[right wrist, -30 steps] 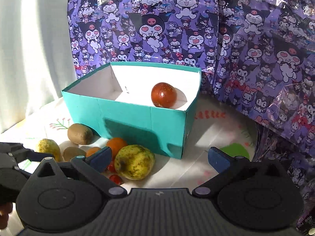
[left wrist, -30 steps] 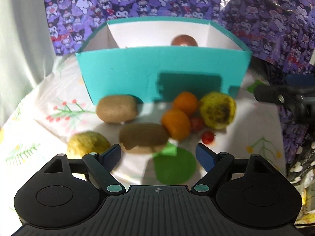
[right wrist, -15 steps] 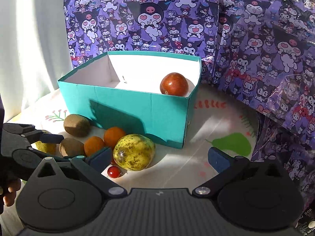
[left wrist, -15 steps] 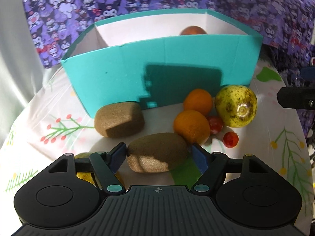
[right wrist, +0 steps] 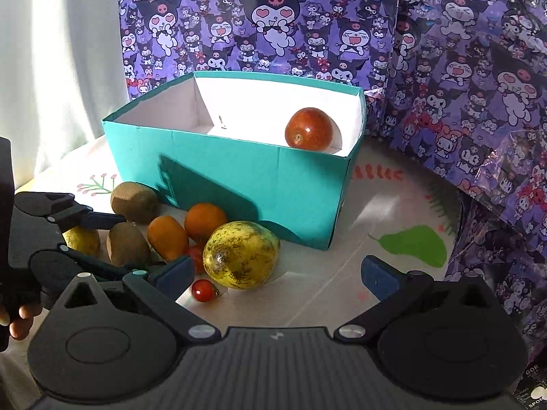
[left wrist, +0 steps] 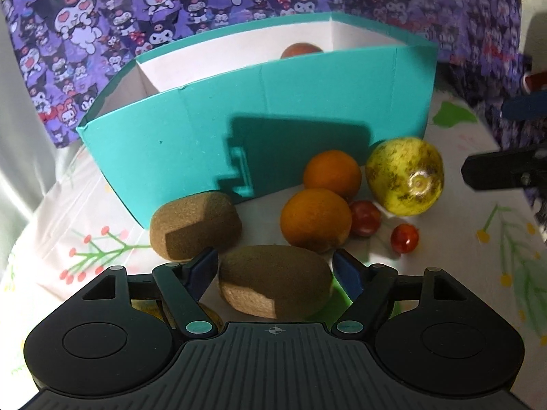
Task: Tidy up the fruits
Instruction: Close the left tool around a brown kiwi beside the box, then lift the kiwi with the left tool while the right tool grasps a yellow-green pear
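Note:
My left gripper (left wrist: 275, 270) straddles the near brown kiwi (left wrist: 277, 280) on the tablecloth. Its jaws are opening, and a thin gap shows between each blue pad and the kiwi. Behind it lie a second kiwi (left wrist: 195, 225), two oranges (left wrist: 314, 218) and a spotted yellow-green fruit (left wrist: 405, 176), with two small red tomatoes (left wrist: 404, 238) beside them. The teal box (right wrist: 239, 177) stands behind them with one red fruit (right wrist: 309, 130) inside. My right gripper (right wrist: 277, 275) hovers open to the right, and nothing is between its fingers.
A small yellow fruit (right wrist: 82, 239) lies under the left gripper's far finger. Purple cartoon-print foil (right wrist: 444, 68) rises behind and to the right of the box. A white curtain (right wrist: 51, 68) hangs at the left. Bare printed cloth (right wrist: 393, 205) lies right of the box.
The left gripper has sunk, moved forward and rolled, so the near kiwi now sits between its narrowed jaws. The right gripper has shifted only slightly.

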Tool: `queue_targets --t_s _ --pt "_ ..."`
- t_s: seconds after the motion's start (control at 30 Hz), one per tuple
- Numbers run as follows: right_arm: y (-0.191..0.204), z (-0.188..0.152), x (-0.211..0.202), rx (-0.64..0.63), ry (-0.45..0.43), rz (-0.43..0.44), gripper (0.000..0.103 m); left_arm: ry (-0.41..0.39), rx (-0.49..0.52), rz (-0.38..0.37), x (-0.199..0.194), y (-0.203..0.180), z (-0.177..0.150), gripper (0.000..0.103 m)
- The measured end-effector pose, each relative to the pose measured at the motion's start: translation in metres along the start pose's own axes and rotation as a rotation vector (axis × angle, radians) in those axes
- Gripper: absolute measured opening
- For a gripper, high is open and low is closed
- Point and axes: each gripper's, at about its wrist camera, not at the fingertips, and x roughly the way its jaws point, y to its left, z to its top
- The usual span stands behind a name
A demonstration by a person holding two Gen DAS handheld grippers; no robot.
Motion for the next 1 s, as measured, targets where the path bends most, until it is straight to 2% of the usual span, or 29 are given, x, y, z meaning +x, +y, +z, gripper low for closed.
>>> queue_targets --t_s 0.13,0.2,0.3,0.47,0.6,0.67,0.87,1.0 --pt "0.001 0.001 0.005 -0.004 0.006 0.001 0.103 -0.001 -0.002 -0.01 0.0 0.004 0.0 0.08" --pt "0.001 0.001 0.007 -0.01 0.012 -0.005 0.103 0.01 -0.005 -0.015 0.0 0.003 0.001 0.072" --pt "0.0 0.002 0.011 -0.005 0.019 -0.004 0.103 0.024 -0.021 -0.021 -0.001 0.002 0.002 0.072" --pt "0.0 0.002 0.02 -0.002 0.049 -0.01 0.103 0.027 -0.12 -0.041 -0.01 0.006 0.005 0.071" --pt "0.003 0.005 0.028 -0.002 0.053 -0.006 0.103 -0.019 -0.161 -0.033 -0.034 0.006 0.007 0.07" --pt "0.004 0.006 0.033 0.006 0.051 -0.005 0.101 -0.025 -0.176 -0.013 -0.043 0.005 0.007 0.07" --pt "0.011 0.01 0.049 0.01 0.083 0.022 0.096 -0.037 -0.223 -0.018 -0.058 0.006 0.005 0.07" --pt "0.014 0.01 0.062 0.042 0.105 0.009 0.09 -0.055 -0.228 -0.043 -0.063 0.007 0.004 0.07"
